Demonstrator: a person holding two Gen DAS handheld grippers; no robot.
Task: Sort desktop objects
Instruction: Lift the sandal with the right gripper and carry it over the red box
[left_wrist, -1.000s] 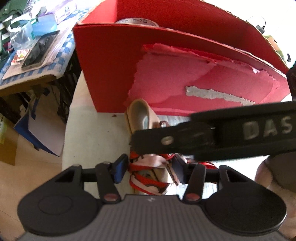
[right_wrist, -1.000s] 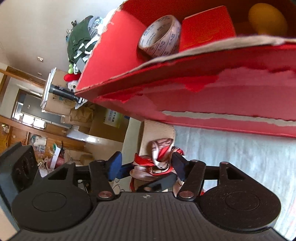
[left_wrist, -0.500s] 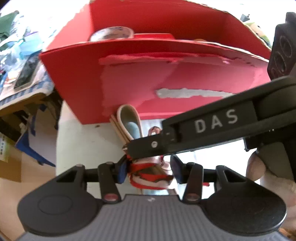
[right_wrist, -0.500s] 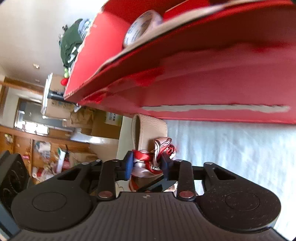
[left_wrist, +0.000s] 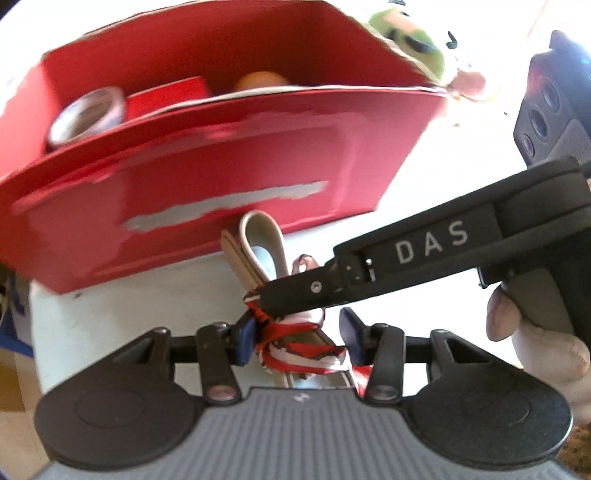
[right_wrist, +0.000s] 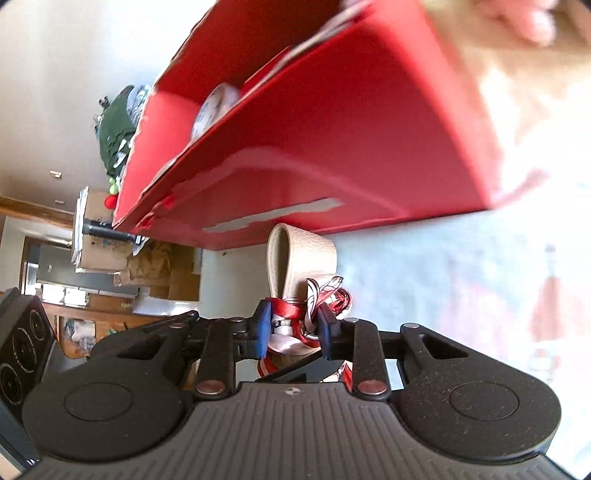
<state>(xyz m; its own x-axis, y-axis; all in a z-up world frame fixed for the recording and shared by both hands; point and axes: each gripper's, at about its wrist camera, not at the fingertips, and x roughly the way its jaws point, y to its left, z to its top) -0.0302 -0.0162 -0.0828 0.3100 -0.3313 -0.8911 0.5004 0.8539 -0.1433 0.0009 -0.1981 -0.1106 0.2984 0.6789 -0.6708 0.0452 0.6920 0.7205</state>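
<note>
Two tools (left_wrist: 297, 341) (right_wrist: 293, 332), one scarf-tied strap (right_wrist: 306, 258), one red box (left_wrist: 207, 177)

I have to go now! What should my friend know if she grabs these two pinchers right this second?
Right gripper: shut on the scarf-wrapped strap.
Left gripper: open, its fingers either side of the same strap.
The strap is in front of the red box, not in it.
Done: tape roll, small red box and an orange thing are inside.
Left: get the strap into the box.
</note>
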